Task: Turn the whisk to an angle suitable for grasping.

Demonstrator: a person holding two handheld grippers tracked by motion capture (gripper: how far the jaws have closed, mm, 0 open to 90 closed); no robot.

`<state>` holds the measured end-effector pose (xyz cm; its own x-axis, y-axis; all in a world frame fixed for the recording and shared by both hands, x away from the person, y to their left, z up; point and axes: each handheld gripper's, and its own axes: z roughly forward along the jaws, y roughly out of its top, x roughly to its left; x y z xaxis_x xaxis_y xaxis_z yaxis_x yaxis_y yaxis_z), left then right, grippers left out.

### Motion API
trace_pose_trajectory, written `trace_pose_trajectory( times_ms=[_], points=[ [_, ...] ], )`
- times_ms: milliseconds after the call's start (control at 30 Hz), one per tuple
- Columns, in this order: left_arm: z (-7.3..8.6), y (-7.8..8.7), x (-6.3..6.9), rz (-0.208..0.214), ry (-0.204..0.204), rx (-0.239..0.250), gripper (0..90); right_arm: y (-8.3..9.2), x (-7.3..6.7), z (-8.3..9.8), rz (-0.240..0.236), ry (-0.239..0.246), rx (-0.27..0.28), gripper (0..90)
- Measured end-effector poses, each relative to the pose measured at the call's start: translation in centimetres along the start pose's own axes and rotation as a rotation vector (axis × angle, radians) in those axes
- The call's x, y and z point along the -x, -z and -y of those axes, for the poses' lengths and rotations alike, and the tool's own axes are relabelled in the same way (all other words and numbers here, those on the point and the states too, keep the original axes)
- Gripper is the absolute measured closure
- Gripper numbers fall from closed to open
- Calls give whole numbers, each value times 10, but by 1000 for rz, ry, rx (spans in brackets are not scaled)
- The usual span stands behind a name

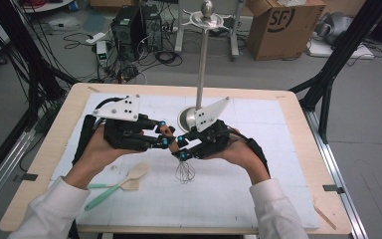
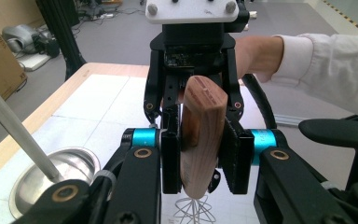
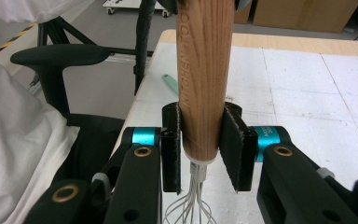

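High view: both claws grip one wooden-handled whisk (image 1: 179, 149) at frame centre, above the bench (image 1: 40, 164).
Left claw (image 1: 165, 135) closes on the handle's butt end, pads pressing both sides in the left gripper view (image 2: 200, 140); its jaws have just been closing. Right claw (image 1: 180, 147) clamps the handle's lower end (image 3: 205, 93), just above the wires. Long axis tilts steeply: handle toward upper left, wire loops (image 1: 185, 172) pointing down toward the bench. A spatula (image 1: 122, 184) lies at lower left; a steel stand (image 1: 201, 64) rises behind.
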<state>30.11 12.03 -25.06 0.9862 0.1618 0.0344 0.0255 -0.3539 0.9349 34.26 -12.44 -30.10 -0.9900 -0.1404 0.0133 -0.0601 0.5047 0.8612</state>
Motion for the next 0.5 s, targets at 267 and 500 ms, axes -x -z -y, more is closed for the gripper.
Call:
trace_pose_trajectory(
  times_ms=[267,500],
  points=[
    [-2,3,1,-1,4,19,725,1,0,-2,-5,4,25,710],
    [-3,4,2,10,-3,25,725,1,-1,-2,-21,15,32,711]
  ],
)
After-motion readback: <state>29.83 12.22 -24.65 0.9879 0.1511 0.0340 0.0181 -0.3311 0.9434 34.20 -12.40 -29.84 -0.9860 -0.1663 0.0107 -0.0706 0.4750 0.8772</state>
